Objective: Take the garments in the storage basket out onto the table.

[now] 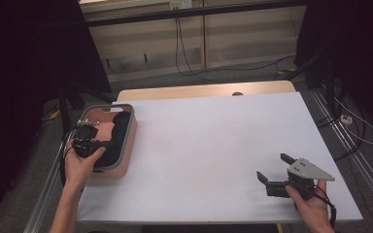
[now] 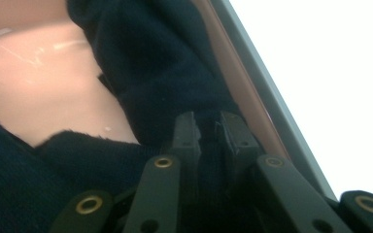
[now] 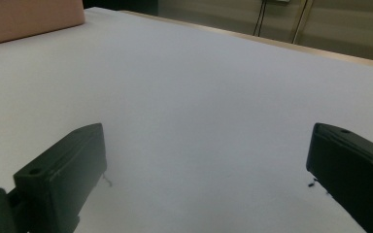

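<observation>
Fabric (image 2: 165, 63), dark, soft and fuzzy, is lying bunched inside the pink basket (image 1: 128, 141), which is sitting at the table's (image 1: 213, 141) nine o'clock edge. The left gripper (image 1: 88, 143) is reaching into the basket from seven o'clock, and in the left gripper view its jaws are pinching a fold of the fabric tight against the basket's smooth grey-rimmed wall (image 2: 272, 116). The basket is rounded at the corners, and its glossy pink floor is showing bare toward eleven o'clock. The right gripper (image 1: 272, 170) is resting near the table's five o'clock corner, jaws spread wide over nothing. Between the two, the matte white tabletop is giving broad flat room out to its straight edges.
</observation>
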A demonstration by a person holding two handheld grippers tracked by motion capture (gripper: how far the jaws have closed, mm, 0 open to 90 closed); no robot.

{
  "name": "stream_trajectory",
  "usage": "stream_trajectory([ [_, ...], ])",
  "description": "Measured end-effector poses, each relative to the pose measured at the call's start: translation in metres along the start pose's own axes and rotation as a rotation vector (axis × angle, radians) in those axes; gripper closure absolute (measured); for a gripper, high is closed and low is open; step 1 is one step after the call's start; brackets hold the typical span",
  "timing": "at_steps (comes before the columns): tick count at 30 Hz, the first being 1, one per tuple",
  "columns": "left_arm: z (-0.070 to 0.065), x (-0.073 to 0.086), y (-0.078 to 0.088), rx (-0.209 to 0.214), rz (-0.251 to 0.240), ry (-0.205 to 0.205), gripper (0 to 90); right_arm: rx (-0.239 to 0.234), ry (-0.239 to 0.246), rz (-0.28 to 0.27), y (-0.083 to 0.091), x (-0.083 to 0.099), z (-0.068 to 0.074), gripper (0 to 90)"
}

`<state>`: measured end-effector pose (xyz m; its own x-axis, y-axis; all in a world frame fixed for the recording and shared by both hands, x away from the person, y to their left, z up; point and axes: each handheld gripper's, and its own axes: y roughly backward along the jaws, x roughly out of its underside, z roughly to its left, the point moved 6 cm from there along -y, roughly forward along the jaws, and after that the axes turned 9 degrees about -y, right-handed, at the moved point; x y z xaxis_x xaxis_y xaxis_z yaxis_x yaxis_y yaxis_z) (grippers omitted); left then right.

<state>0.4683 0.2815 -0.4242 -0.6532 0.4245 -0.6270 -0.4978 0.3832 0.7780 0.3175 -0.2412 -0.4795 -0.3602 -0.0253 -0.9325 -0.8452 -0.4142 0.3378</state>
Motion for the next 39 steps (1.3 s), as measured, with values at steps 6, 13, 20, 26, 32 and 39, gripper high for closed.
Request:
stream_trajectory([
  [6,0.010,-0.010,-0.006,-0.048,-0.016,0.012,81.5,-0.005,0.002,0.012,-0.001,0.002,0.000,0.2],
  [13,0.013,-0.011,-0.023,-0.013,0.008,0.009,78.3,-0.011,0.004,0.015,0.000,0.002,0.001,0.1],
  [20,0.012,-0.008,-0.013,0.037,0.075,-0.043,42.2,-0.011,0.008,0.020,-0.001,0.002,0.001,0.1],
  [26,-0.003,-0.011,-0.005,0.025,0.106,-0.137,23.2,-0.015,0.016,0.023,-0.001,0.003,0.003,0.2],
  [32,0.009,-0.006,-0.014,0.006,0.102,-0.094,23.0,-0.024,0.024,0.025,-0.001,0.003,0.004,0.2],
  [39,0.006,0.000,-0.026,0.019,0.208,-0.085,24.5,-0.016,0.024,0.035,-0.002,0.004,0.003,0.2],
])
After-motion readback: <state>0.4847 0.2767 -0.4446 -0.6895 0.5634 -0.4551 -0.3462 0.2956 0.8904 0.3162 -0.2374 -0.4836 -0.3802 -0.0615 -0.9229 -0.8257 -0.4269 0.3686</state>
